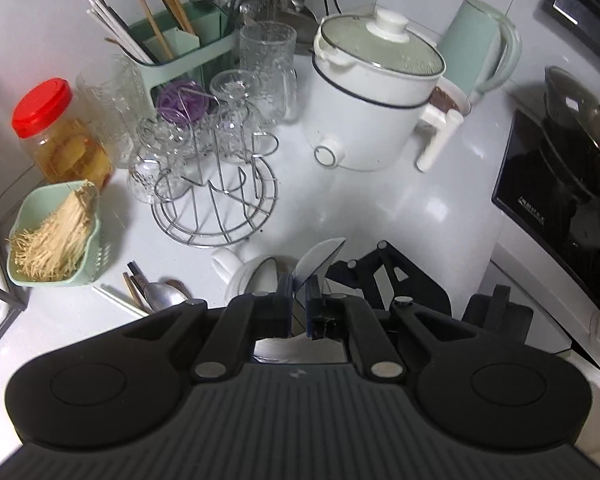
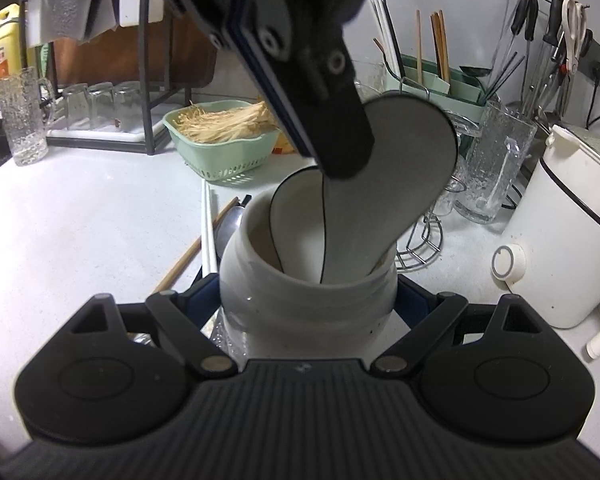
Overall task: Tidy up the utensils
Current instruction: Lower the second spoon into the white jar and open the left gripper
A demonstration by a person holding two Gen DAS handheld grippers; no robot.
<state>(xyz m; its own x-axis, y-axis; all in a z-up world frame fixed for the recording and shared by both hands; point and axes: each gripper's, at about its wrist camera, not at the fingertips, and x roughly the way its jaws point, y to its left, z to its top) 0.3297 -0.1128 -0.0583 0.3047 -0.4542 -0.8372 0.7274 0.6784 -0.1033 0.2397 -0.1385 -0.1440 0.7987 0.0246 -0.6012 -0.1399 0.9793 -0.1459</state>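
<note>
in your left wrist view, the upper left holds a clear jar with a red screw lid (image 1: 42, 108) and amber liquid inside. below it sits a pale green slotted plastic basket (image 1: 94, 240) heaped with thin, straw-coloured strands. above and to the right, a mint green utensil caddy (image 1: 216, 42) carries white and wooden chopsticks standing on end. textured clear glasses hang upside down on a chrome wire rack (image 1: 216, 204) at centre left. on the white counter (image 1: 420, 208) at lower left lie loose chopsticks and a metal spoon (image 1: 166, 294). right of centre stands a glossy white electric pot (image 1: 364, 120) with a domed glass lid, and behind it a matte green kettle (image 1: 476, 40). a black cooktop fills the right edge.

your left gripper (image 1: 299, 292) is clamped tight on a broad, flat white spoon (image 1: 320, 258), a thin edge of it showing between the pads at lower centre.

in your right wrist view, your right gripper (image 2: 308, 300) is closed on the sides of a smooth, round white ceramic crock (image 2: 304, 300) at lower centre. the crock holds two white spoons with dark rims; the larger (image 2: 404, 168) stands in its mouth and rises out of it toward the upper right, with the left gripper's finger on it from above.
</note>
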